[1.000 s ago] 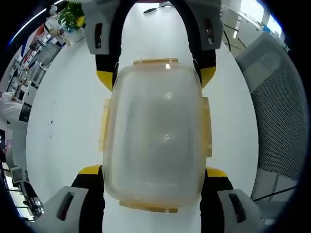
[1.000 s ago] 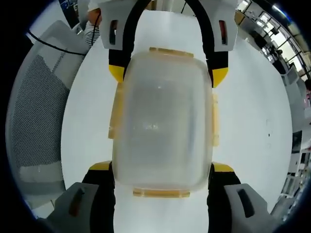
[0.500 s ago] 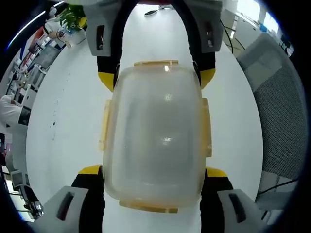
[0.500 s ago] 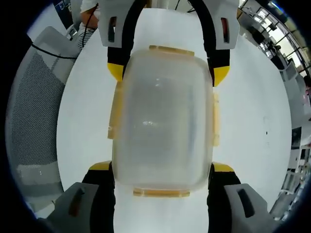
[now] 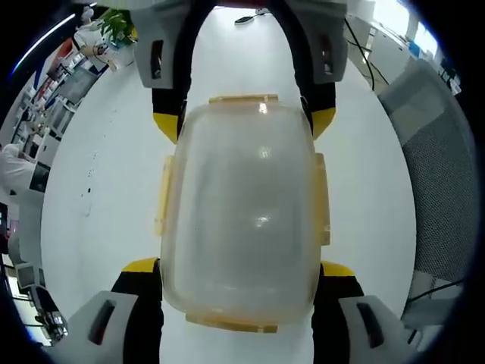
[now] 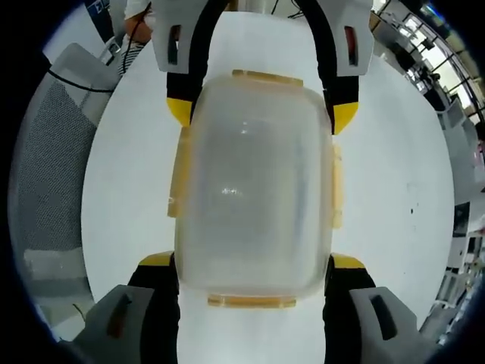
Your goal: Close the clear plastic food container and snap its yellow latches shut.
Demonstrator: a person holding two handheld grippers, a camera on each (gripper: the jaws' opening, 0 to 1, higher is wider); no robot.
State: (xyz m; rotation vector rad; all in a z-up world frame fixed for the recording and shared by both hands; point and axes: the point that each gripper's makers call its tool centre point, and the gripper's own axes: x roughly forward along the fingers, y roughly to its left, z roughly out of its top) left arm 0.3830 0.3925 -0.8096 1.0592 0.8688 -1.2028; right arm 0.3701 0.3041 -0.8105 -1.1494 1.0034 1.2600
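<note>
Two grippers meet at one clear container (image 5: 241, 208), one at each end of it. In the left gripper view, the left gripper (image 5: 241, 277) has its yellow-tipped fingers (image 5: 140, 267) spread wide, one at each near corner of the container; whether they touch its walls, I cannot tell. At the far end of the container the right gripper (image 5: 242, 121) faces it with its fingers just as wide, at the far corners. The right gripper view gives the mirror: container (image 6: 254, 186) between the near right gripper (image 6: 252, 269) and the left gripper (image 6: 258, 114) beyond. Yellow latches (image 5: 161, 196) lie along the container's four sides, lid on top. Under it spreads the white counter (image 5: 98, 174). A grey mesh chair (image 6: 49, 174) stands beside the counter, off to one side of the container.
</note>
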